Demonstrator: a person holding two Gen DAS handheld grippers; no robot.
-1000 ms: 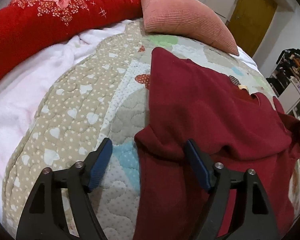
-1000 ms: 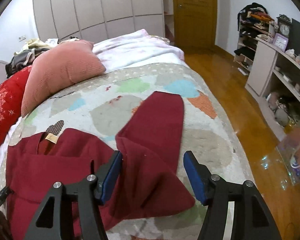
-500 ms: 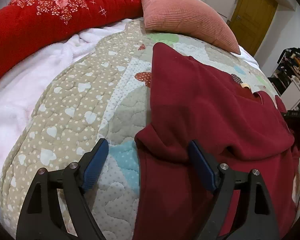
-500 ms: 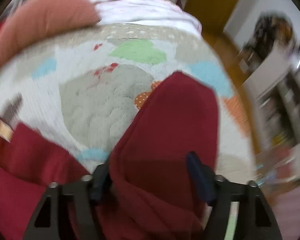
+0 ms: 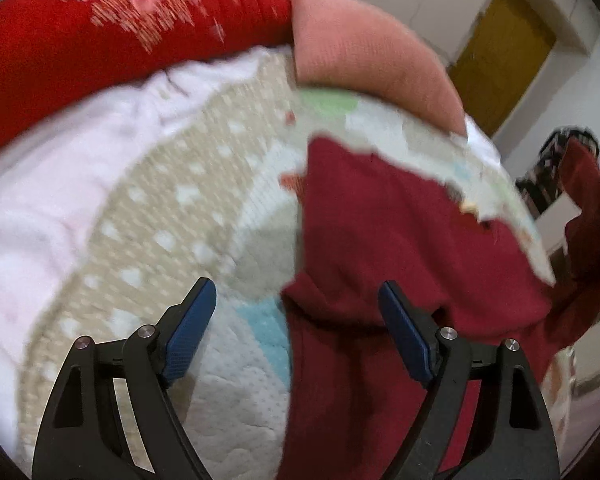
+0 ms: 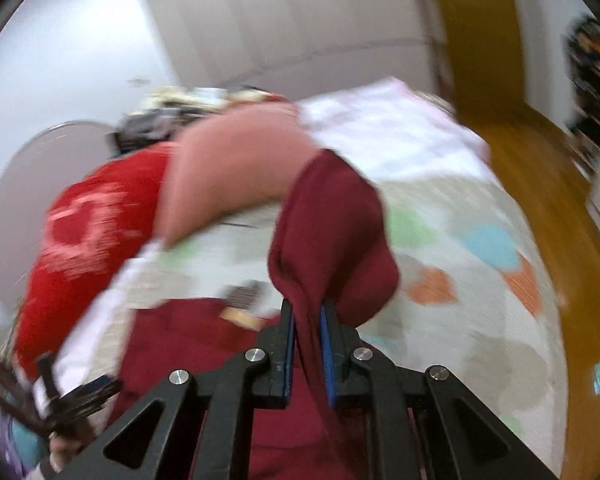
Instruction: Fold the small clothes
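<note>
Two claws, right claw [image 6: 307, 346] just clamped on maroon sleeve [image 6: 332, 232], left claw [image 5: 296, 336] wide, empty

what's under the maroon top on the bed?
The maroon top lies on the patchwork quilt; its lifted sleeve is pinched in the right gripper. Anything beneath the body is covered.

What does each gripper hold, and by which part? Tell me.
The right gripper is shut on the dark red top, pinching its sleeve, which is lifted off the bed. The left gripper is open and holds nothing.
</note>
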